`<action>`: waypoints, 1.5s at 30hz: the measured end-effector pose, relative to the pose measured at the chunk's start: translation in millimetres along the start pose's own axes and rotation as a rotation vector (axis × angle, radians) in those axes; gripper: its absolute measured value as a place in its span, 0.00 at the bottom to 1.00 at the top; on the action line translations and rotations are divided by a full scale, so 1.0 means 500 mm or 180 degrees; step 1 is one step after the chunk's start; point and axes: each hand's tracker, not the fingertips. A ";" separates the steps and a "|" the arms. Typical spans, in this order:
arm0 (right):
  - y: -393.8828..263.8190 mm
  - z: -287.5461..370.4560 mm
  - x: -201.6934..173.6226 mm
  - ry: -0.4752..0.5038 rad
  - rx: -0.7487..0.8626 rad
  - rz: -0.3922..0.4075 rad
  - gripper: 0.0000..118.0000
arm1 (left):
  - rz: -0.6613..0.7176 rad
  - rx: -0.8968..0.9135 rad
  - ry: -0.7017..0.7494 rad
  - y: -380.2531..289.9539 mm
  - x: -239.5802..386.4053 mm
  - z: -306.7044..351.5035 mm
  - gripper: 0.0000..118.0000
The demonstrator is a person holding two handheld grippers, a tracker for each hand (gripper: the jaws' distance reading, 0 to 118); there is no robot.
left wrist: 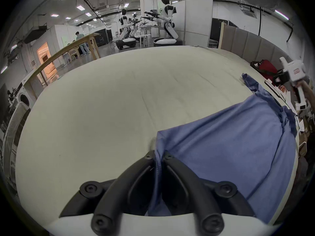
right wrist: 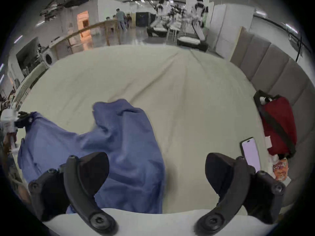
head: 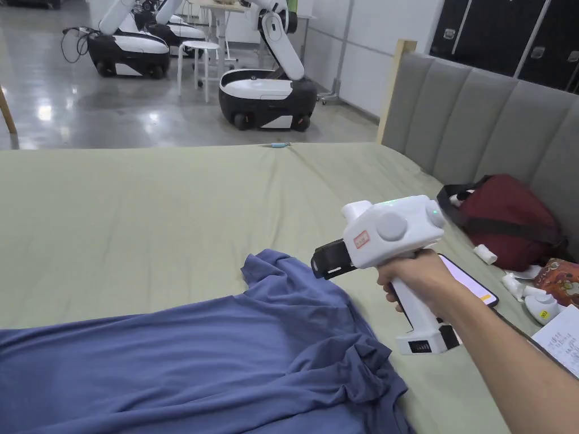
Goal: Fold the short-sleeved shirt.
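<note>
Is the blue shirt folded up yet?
Not yet. The blue shirt lies spread and rumpled on the bed; the left gripper pinches one edge.

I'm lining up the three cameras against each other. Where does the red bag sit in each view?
Head view: red bag at the right edge, against the grey headboard.
Left gripper view: far right, just left of the right gripper.
Right gripper view: right side, beyond the phone.
Shared landmark: the headboard, in all three views.

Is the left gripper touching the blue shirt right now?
Touching. In the left gripper view the left gripper has both jaws closed on a fold of the blue shirt, with the cloth pinched between them.
</note>
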 end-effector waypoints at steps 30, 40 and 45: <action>-0.019 -0.076 -0.021 0.0008 -0.0261 -0.0054 0.01 | -0.0025 -0.0071 -0.0028 0.002 0.004 -0.011 0.02; -0.073 0.181 -0.058 0.0246 0.0516 0.0161 0.01 | -0.0151 0.0253 -0.0152 -0.029 0.019 0.160 0.02; -0.146 0.309 -0.075 0.0278 0.0782 0.0244 0.01 | -0.0141 0.0386 -0.0201 -0.091 0.023 0.255 0.02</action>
